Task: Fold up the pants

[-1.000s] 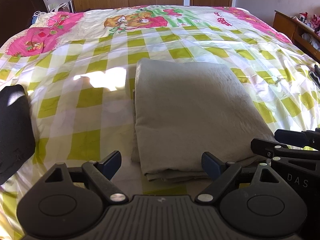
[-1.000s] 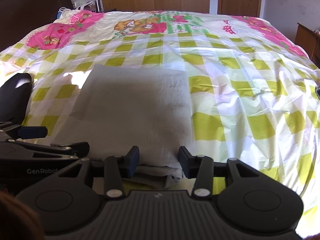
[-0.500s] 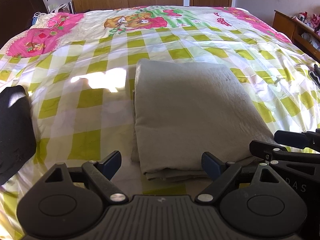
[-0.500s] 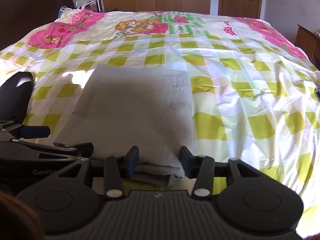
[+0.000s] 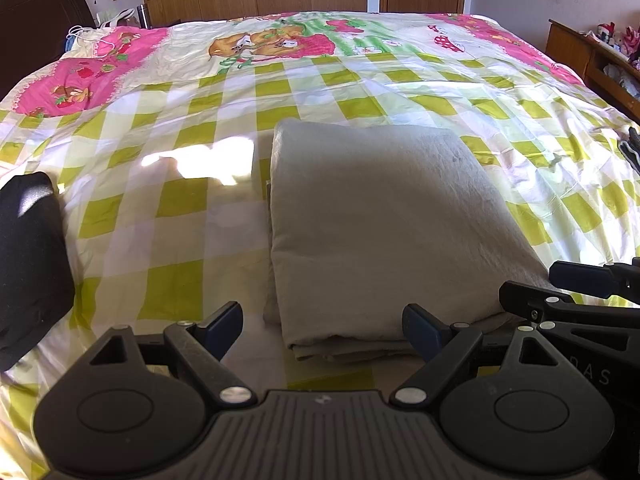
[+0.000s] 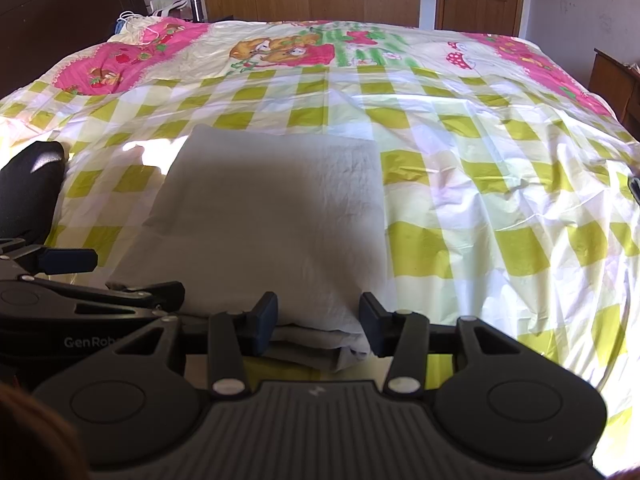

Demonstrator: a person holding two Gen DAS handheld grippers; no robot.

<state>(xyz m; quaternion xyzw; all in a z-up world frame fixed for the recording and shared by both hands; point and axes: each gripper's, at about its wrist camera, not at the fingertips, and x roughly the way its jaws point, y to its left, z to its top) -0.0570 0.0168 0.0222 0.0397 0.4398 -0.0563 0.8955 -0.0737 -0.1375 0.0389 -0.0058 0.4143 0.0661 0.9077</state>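
Note:
The grey-beige pants (image 5: 384,224) lie folded into a neat thick rectangle on the bed, also in the right wrist view (image 6: 272,216). My left gripper (image 5: 322,330) is open and empty, its jaws wide apart just short of the near left corner of the stack. My right gripper (image 6: 318,326) is open and empty, its jaws either side of the near right corner, not pinching it. Each gripper shows in the other's view: the right one (image 5: 576,300), the left one (image 6: 92,280).
The bed has a green-checked sheet (image 5: 168,216) with pink cartoon prints at the far end. A black garment (image 5: 28,256) lies at the left edge. A wooden shelf (image 5: 592,56) stands at the right, wardrobes and a door beyond the bed.
Almost nothing has changed. Both grippers stay open at the near edge of the folded pants, with only a slight drift of the views.

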